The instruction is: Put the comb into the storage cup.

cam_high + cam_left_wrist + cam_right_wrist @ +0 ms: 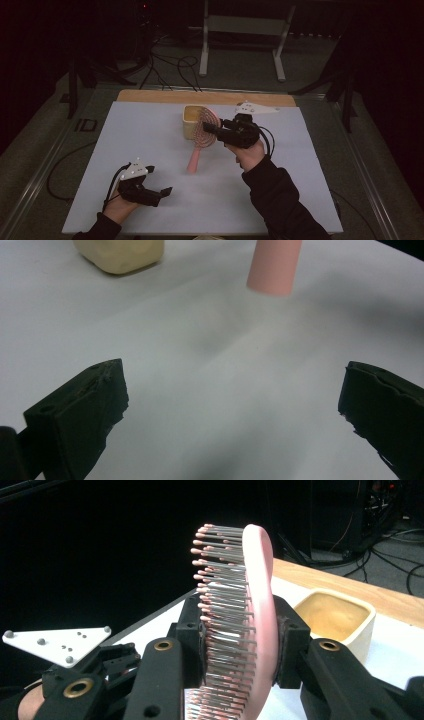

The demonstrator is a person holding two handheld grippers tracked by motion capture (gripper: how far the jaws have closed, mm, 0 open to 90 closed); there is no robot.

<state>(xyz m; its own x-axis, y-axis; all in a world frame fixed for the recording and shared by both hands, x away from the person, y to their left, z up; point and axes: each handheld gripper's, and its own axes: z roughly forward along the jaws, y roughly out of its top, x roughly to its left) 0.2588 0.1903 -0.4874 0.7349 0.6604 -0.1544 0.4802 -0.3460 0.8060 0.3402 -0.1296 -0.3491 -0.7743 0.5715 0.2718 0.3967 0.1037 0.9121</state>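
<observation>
1. The desk (150, 130) is the largest thing here: a pale sheet covers nearly all of it, and a strip of bare wood shows along the far edge. Most of the sheet lies bare, widest along the left edge and across the near half, with another open stretch towards the right edge.
2. The cream container (191, 121) stands just inside the far edge, about midway along it. Seen from the right gripper view, it (345, 622) is a squarish tub with rounded corners and a yellowish inside; nothing can be made out lying in it.
3. The pink hairbrush (202, 137) is held tilted just beside the container, its head up against the tub's near right side and its handle slanting down towards the middle of the desk. Whether the handle's end touches the sheet, I cannot tell.
4. The right gripper (212, 129) is clamped on the brush head, one pad on the bristle side and one on the smooth back.
5. The left gripper (159, 192) sits near the near left corner, jaws spread wide with nothing between them, well apart from the brush.
</observation>
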